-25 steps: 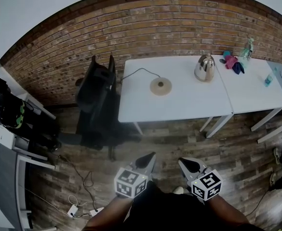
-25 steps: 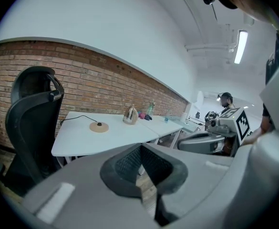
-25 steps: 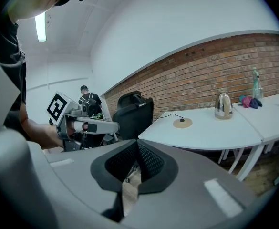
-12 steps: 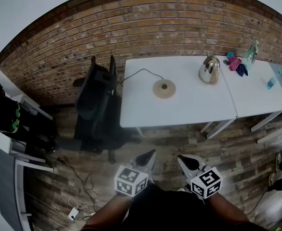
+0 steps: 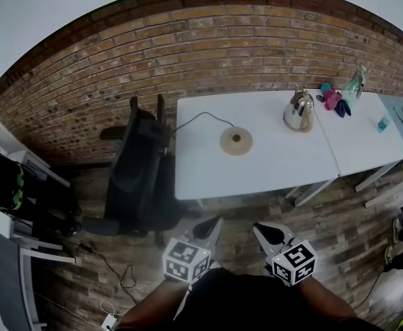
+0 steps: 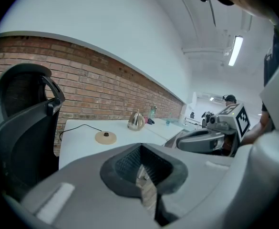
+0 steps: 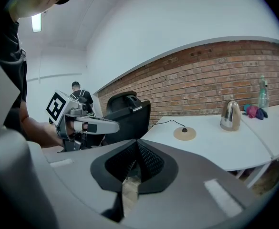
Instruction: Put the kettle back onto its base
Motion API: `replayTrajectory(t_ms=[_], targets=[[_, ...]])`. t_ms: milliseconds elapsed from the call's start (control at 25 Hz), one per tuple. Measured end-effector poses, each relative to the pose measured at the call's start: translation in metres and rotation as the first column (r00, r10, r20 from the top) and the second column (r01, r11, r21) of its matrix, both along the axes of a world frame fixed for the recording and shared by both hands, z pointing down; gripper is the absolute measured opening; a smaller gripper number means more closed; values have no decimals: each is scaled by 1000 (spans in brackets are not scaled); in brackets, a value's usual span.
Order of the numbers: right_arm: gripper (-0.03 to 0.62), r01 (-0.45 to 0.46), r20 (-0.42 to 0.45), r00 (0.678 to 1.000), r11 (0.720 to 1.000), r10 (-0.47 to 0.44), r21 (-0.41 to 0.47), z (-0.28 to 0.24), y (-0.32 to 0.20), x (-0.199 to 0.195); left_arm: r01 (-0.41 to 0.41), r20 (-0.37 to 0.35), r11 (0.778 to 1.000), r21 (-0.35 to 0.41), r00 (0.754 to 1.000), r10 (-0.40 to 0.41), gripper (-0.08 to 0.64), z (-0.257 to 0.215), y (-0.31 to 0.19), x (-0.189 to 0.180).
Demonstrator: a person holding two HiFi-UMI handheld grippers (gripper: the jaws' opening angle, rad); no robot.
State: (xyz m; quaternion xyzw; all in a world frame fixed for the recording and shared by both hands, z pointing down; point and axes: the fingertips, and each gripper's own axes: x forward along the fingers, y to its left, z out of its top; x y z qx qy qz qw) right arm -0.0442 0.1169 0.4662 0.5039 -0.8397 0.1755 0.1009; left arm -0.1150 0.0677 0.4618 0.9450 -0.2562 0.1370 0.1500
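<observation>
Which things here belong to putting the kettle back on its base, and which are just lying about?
For the job: kettle, round base, left claw, right claw, both shut and empty.
Lying about: office chair, spray bottle, coloured cloths, small blue bottle.

Saw bare white tabletop lying open between base and kettle, well apart. Noted cord running off the base toward the table's left rear. Found black chair crowding the left end; cloths and bottle bunched just beyond the kettle.
</observation>
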Motion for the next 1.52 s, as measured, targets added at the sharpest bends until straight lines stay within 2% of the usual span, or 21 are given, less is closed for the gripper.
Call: replayTrajectory(t_ms=[440,880,1240,1520], targets=[[28,-87,-8,996,996,87,6,-5,-46,-26,-55,0,998,20,998,55,0,-5,-47,-32],[28,-134,-20,991,991,134,-12,0,-58,-38,-74,-16,997,0,997,74,0,3,-62,-48],[28,-126,-26,992,992,126,-3,1,-68,-29,-48,-26,999,14,998,49,0,1,-71,-44],[28,-39,-4,999,999,39,11,4,-106,-26,31,-11,999,20,999,-31,0,0,-91,-39]])
